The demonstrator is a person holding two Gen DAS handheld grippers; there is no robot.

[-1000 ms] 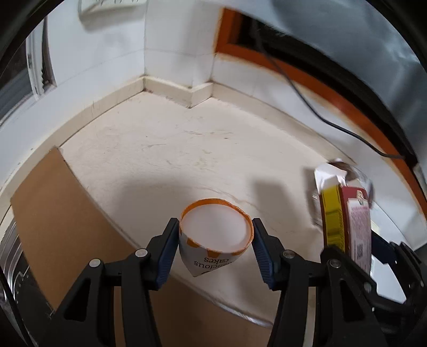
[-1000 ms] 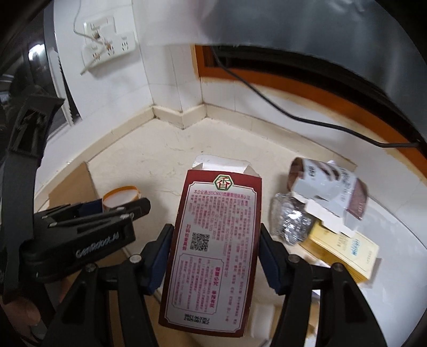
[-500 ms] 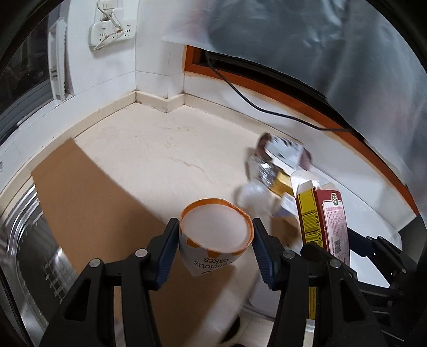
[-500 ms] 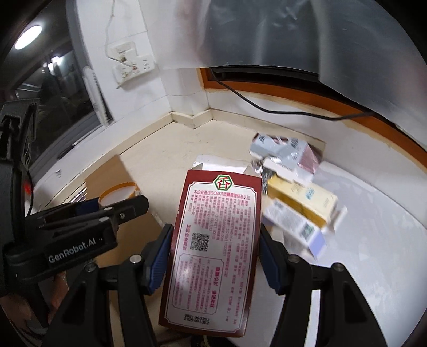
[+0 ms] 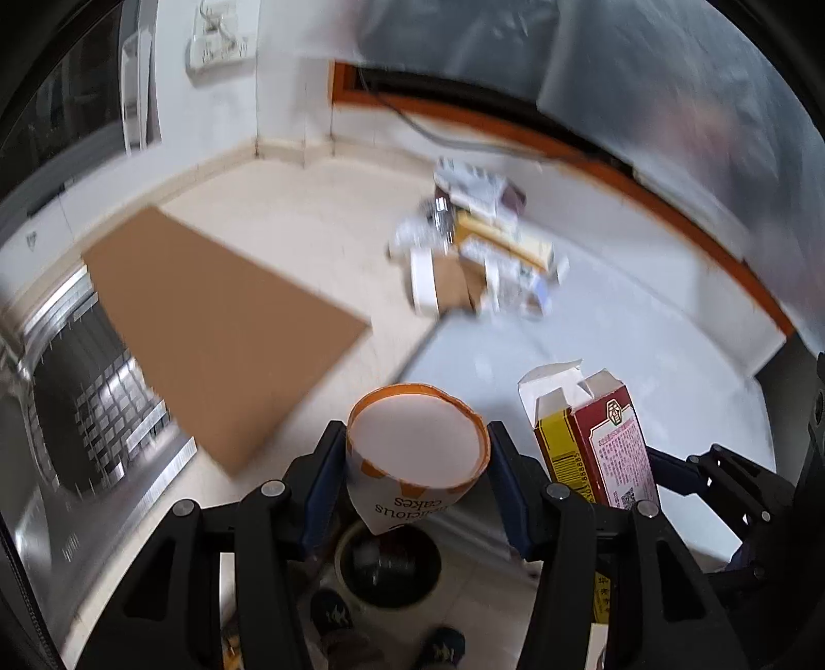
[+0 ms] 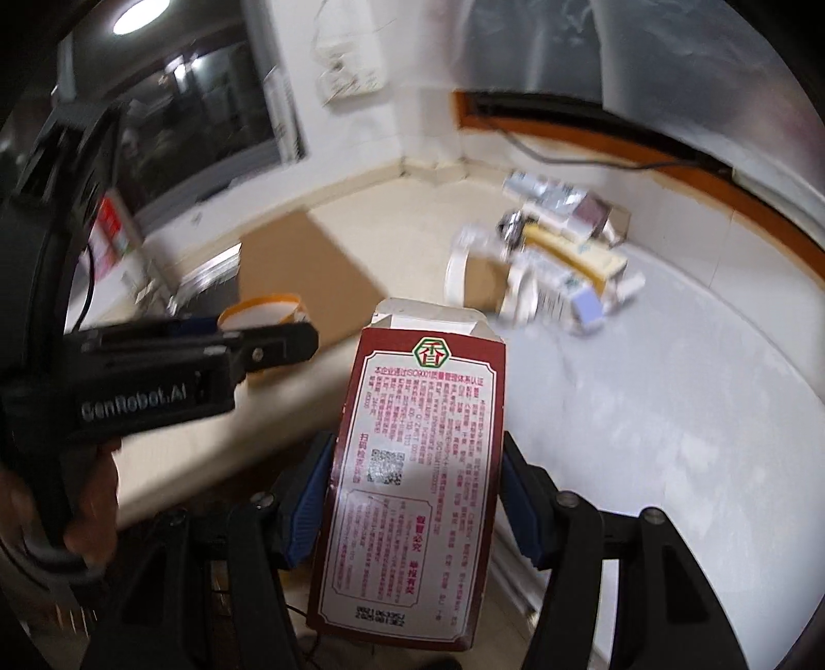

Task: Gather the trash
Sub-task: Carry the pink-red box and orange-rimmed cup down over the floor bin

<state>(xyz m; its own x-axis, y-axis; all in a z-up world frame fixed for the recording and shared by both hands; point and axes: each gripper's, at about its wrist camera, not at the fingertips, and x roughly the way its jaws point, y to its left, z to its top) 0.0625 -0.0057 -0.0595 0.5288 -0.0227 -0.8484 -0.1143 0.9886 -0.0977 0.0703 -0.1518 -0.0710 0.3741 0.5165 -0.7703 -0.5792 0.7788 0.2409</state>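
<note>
Paper cup (image 5: pixel 416 453): white, orange rim, dented on one side; printed text reads upside down. Held off the floor, mouth toward the camera, pinched at its sides.

Carton (image 6: pixel 417 453): dark red, printed text and QR code, yellow side panel, top flaps open. Gripped by its long edges.

Trash pile (image 5: pixel 484 257): mixed boxes and wrappers, possibly foil, blurred; lies well apart, near the wall.

walls (image 5: pixel 289 93) white | window (image 6: pixel 196 103) dark | ceiling light (image 6: pixel 129 15) on
</note>
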